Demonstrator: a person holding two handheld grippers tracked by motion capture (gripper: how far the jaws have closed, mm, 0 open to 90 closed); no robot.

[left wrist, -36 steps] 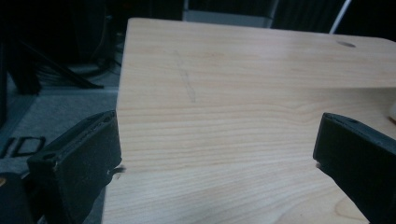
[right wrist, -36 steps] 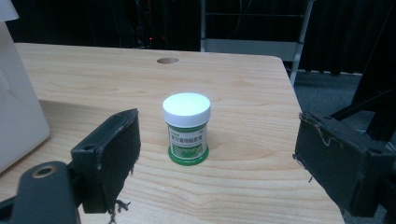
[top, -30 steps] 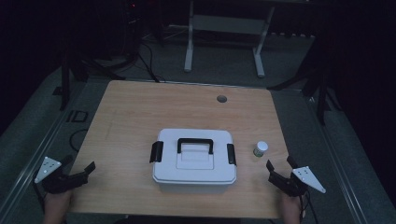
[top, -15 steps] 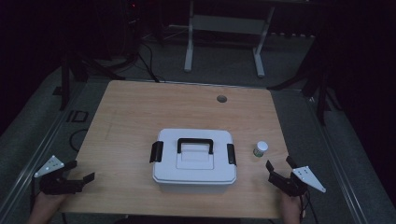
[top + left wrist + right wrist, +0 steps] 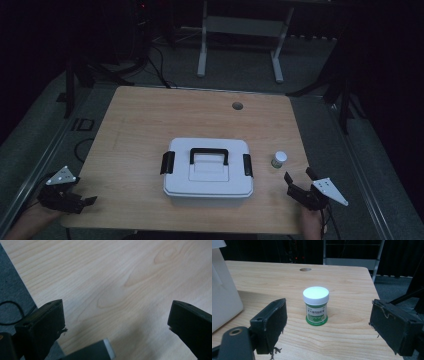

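Note:
A white box [image 5: 207, 170] with a black handle [image 5: 209, 152] and two black side latches sits shut in the middle of the wooden table [image 5: 150, 115]. To its right stands a small jar [image 5: 280, 159] with a white cap and a green label [image 5: 316, 305]. My right gripper [image 5: 298, 176] is at the near right corner, just short of the jar. Its jaws [image 5: 329, 306] are open, with the jar standing beyond them, untouched. My left gripper [image 5: 82, 195] hovers at the near left corner, open [image 5: 116, 307] over bare wood.
A round cable hole [image 5: 237, 105] lies near the table's far edge. Dark floor with a cable [image 5: 11, 312] runs along the table's left edge. A white desk frame [image 5: 240, 45] stands behind the table.
My left gripper has turned and dropped slightly toward the table's near left corner, jaws now pointing along the tabletop. The right gripper, box and jar have stayed put.

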